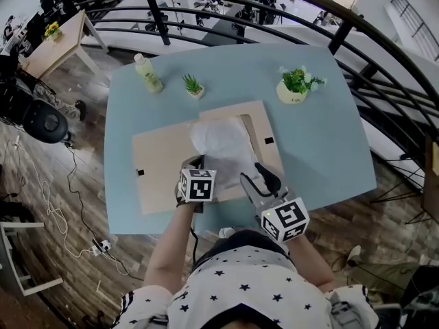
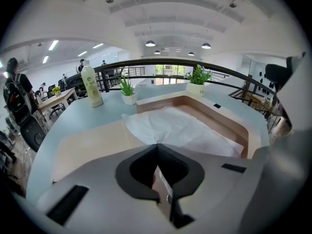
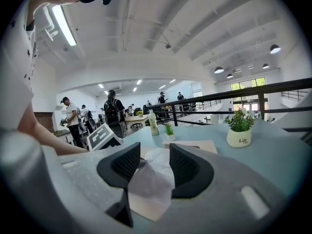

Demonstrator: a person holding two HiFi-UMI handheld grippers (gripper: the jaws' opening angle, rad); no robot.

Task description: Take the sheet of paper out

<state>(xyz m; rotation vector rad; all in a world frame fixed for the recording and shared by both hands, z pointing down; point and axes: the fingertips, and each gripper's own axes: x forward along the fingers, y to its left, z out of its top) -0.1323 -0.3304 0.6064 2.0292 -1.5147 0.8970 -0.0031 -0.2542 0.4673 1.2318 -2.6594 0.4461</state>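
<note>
A crumpled white sheet of paper [image 1: 221,141] lies in a shallow open cardboard box [image 1: 262,118], whose lid [image 1: 159,166] is folded flat to the left on the blue table [image 1: 322,149]. My left gripper [image 1: 195,164] is shut on the sheet's near edge; in the left gripper view the paper [image 2: 180,128] gathers to a point at the closed jaws [image 2: 157,146]. My right gripper [image 1: 263,178] hovers over the box's near right side with its jaws open. In the right gripper view the paper [image 3: 153,179] shows in the gap [image 3: 155,167], and the pads do not press it.
At the table's far side stand a pale green bottle [image 1: 148,72], a small potted succulent [image 1: 193,85] and a leafy plant in a white pot [image 1: 295,86]. A black railing [image 1: 343,33] runs behind the table. The table's near edge is close to the person's body.
</note>
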